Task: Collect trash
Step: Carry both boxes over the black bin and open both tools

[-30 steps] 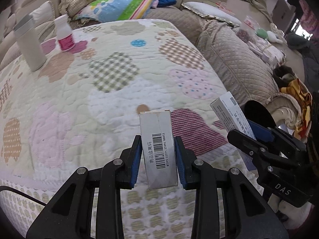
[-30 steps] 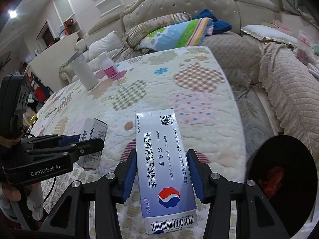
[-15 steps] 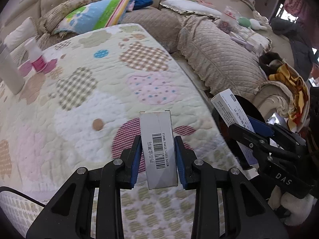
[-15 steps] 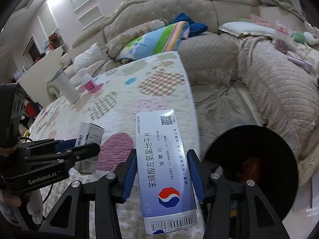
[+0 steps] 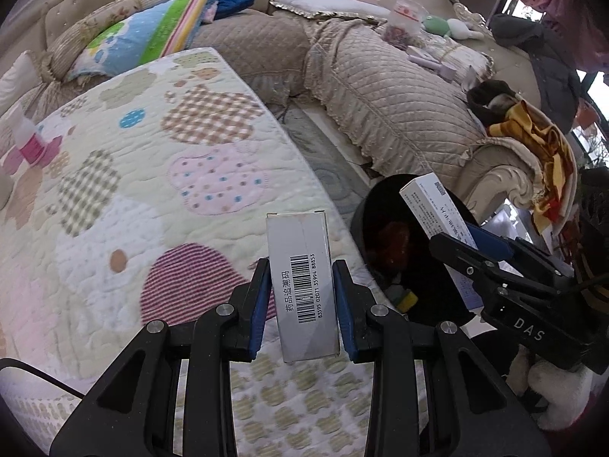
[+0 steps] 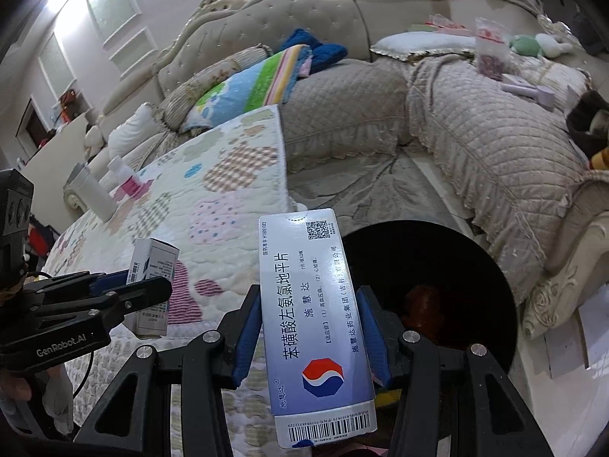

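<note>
Black bin (image 6: 456,251): contents dim, reddish shape unidentifiable; near rim hidden behind blue medicine box (image 6: 316,316). White cylinder (image 5: 3,190) cut by left frame edge. Small print on grey carton (image 6: 152,266) unreadable.

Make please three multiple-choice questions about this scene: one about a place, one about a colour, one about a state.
1. Where is the black bin?
A. on the quilt
B. on the floor beside the quilted surface
C. on the sofa

2. What colour is the box in the right gripper?
A. blue and white
B. green
C. yellow

3. What is the state of the left gripper?
A. open, empty
B. shut on a grey barcoded box
C. out of view

Answers:
1 B, the bin stands low past the quilt's edge.
2 A, pale blue face and white ends.
3 B, both pads press the box sides.
</note>
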{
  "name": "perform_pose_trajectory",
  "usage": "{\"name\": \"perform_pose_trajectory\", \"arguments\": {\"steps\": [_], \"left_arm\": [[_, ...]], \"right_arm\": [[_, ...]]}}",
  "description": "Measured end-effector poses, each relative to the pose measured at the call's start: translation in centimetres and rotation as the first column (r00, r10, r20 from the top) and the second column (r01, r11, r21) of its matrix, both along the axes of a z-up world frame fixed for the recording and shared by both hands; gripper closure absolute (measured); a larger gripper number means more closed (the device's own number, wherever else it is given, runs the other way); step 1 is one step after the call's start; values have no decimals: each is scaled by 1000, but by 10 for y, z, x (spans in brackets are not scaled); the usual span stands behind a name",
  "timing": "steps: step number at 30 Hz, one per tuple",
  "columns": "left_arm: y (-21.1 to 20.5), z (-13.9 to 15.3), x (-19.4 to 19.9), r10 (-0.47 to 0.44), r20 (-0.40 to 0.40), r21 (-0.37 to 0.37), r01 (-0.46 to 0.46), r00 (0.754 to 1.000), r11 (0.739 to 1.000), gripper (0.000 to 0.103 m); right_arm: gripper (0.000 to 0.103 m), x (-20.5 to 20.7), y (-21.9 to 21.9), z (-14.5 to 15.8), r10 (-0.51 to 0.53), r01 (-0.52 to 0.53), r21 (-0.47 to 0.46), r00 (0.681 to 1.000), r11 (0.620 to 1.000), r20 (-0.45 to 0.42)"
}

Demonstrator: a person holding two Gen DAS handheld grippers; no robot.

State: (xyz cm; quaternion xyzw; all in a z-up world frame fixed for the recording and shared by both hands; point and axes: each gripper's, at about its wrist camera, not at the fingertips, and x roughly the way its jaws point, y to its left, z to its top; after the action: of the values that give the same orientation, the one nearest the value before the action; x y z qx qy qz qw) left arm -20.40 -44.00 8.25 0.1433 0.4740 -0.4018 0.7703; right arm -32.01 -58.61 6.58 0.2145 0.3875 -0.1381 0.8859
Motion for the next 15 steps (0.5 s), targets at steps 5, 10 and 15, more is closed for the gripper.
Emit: {"name": "perform_pose_trajectory", "arguments": {"steps": [5,10,15], "left_arm": [[-18,-3,-7,-31,-12,-1,31,999,1000,73],[-34,-5,-13,-61,-34,-12,61,998,998,73],[-52,-7,-19,-96,-54,-31,95,994,995,73]], "right_arm": [[55,-9,-12,-3,-33,33,6,999,999,-7],[55,-18,-25,-10,-69,69,16,997,997,-18],[55,-27,-40,-18,-107,108,32,994,994,-34]]}}
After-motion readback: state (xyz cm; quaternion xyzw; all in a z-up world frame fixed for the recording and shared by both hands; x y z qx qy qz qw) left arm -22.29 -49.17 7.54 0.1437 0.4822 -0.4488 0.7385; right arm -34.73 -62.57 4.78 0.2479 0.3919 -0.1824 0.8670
